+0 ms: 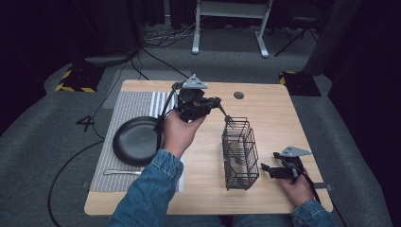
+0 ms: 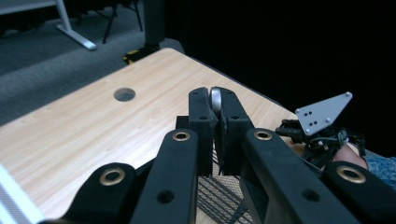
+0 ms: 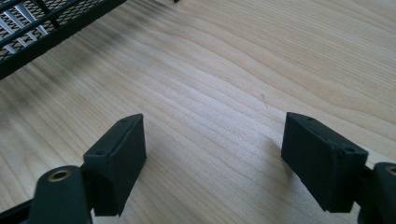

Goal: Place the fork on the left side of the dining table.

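A person's left gripper [image 2: 215,109] pinches a silver utensil [image 2: 215,97] between its closed jaws, above the wire basket [image 1: 240,156]; the right gripper [image 3: 215,158] rests wide open, nothing between its jaws.

The black wire-mesh basket [image 1: 240,153] stands just right of the left gripper [image 1: 229,118], whose black jaws pinch a shiny silver piece of cutlery [image 2: 215,99]. Left of it lie a matte black round plate [image 1: 137,140] and a grey-and-white striped placemat [image 1: 130,105] on the pale wooden table [image 1: 269,113].
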Demonstrator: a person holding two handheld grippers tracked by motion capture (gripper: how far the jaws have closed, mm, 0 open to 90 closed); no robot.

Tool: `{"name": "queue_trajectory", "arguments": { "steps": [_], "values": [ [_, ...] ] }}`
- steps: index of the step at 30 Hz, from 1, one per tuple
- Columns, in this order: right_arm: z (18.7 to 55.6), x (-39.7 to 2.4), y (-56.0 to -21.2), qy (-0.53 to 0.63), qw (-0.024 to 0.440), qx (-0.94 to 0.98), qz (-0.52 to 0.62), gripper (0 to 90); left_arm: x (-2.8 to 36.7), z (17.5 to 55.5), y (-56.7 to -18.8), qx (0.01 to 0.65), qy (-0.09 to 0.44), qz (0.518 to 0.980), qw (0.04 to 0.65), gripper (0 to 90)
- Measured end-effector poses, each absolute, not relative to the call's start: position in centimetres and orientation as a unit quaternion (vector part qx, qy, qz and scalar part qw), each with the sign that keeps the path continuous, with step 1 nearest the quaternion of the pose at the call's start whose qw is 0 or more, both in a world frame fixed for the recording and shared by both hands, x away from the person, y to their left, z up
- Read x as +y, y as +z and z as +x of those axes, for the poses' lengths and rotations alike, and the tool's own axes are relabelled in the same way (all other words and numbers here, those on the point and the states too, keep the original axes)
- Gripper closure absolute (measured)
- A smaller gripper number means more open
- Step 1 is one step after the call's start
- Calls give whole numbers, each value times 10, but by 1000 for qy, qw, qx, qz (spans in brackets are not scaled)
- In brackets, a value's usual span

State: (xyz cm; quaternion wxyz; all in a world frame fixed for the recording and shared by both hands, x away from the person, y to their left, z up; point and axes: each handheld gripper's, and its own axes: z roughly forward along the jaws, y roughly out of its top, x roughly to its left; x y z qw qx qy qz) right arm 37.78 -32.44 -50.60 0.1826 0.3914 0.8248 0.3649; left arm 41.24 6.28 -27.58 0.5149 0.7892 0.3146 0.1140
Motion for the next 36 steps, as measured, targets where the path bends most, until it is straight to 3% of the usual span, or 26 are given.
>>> {"name": "queue_trajectory", "arguments": {
  "steps": [22,36],
  "values": [
    [378,-324,-506,365,183,825,392,221,132,426,-248,346,150,760,529,865],
    [378,-324,-506,364,184,825,392,217,191,458,-261,382,152,732,543,865]
  ]
}}
